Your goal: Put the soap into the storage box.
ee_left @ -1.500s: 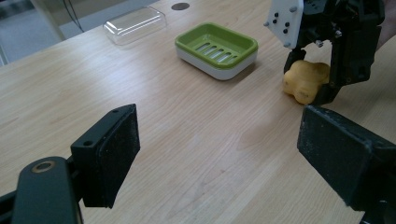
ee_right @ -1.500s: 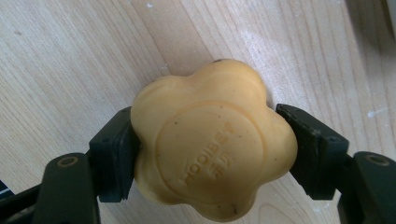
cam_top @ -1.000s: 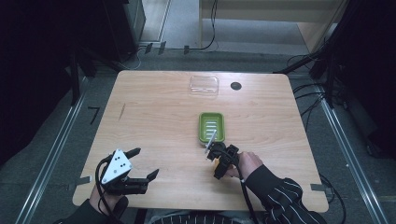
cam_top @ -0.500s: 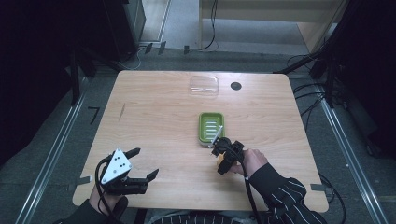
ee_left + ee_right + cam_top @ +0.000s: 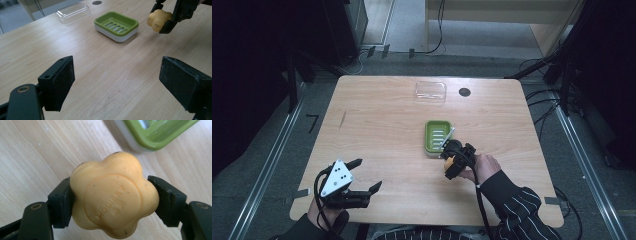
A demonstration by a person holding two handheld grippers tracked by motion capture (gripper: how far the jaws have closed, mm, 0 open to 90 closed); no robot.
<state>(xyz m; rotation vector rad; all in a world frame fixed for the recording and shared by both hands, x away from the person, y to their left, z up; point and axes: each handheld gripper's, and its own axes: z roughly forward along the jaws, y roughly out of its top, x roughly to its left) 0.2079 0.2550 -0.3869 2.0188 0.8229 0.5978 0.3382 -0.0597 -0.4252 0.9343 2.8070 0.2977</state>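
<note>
The right tool (image 5: 451,165) is clenched on a flower-shaped yellow soap bar (image 5: 113,195), one jaw pressed against each side of it. In the left gripper view the soap bar (image 5: 158,20) hangs clear of the worktop (image 5: 382,125), with bare wood under it. It sits just beside the near right corner of the green soap dish (image 5: 437,137), apart from the rim; in the right gripper view the dish's edge (image 5: 160,135) lies beyond the bar.

The green soap dish stands near the worktop's middle, empty, with its slotted floor showing. A clear lid (image 5: 430,92) lies well apart from it near the far edge, with a small dark round mark (image 5: 464,92) just beside it.

The left tool (image 5: 362,185) is released, jaws spread wide and holding nothing, near the front left of the worktop, close to the near edge. A broad stretch of bare wood lies between it and the dish. The worktop's left half is unoccupied, and the right edge is well apart from the right tool. Cables run over the floor beyond the far and right edges.
</note>
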